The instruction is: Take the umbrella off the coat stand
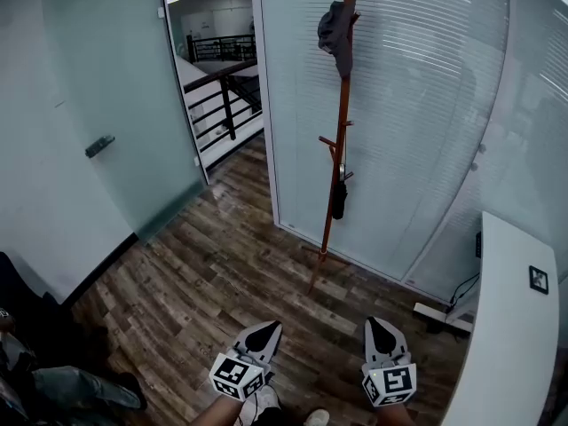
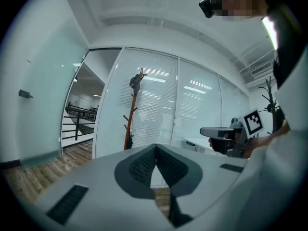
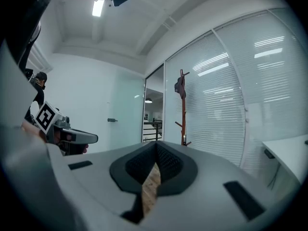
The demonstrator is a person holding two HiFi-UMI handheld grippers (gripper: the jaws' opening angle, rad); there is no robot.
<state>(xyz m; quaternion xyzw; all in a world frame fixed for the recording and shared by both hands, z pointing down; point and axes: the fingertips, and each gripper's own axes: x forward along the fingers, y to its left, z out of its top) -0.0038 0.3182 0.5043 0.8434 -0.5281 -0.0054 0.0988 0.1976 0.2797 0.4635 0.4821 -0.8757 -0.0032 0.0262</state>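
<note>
A thin brown coat stand (image 1: 335, 162) rises in front of the glass wall, a few steps ahead of me. A small black folded umbrella (image 1: 339, 199) hangs from a low peg on it. A dark grey garment (image 1: 337, 30) drapes near its top. My left gripper (image 1: 269, 327) and right gripper (image 1: 379, 323) are low in the head view, side by side, pointing level toward the stand and far short of it. Both are shut with nothing between the pads. In the left gripper view the coat stand (image 2: 130, 121) and the umbrella (image 2: 130, 140) show beyond the closed tips (image 2: 156, 147).
A frosted glass partition with blinds (image 1: 417, 105) stands behind the coat stand. A glass door (image 1: 124, 105) hangs open on the left, with a railing (image 1: 226, 105) beyond it. A white desk (image 1: 506, 327) lies to the right, cables and a power strip (image 1: 444, 313) by its foot. The floor is wood planks (image 1: 222, 273).
</note>
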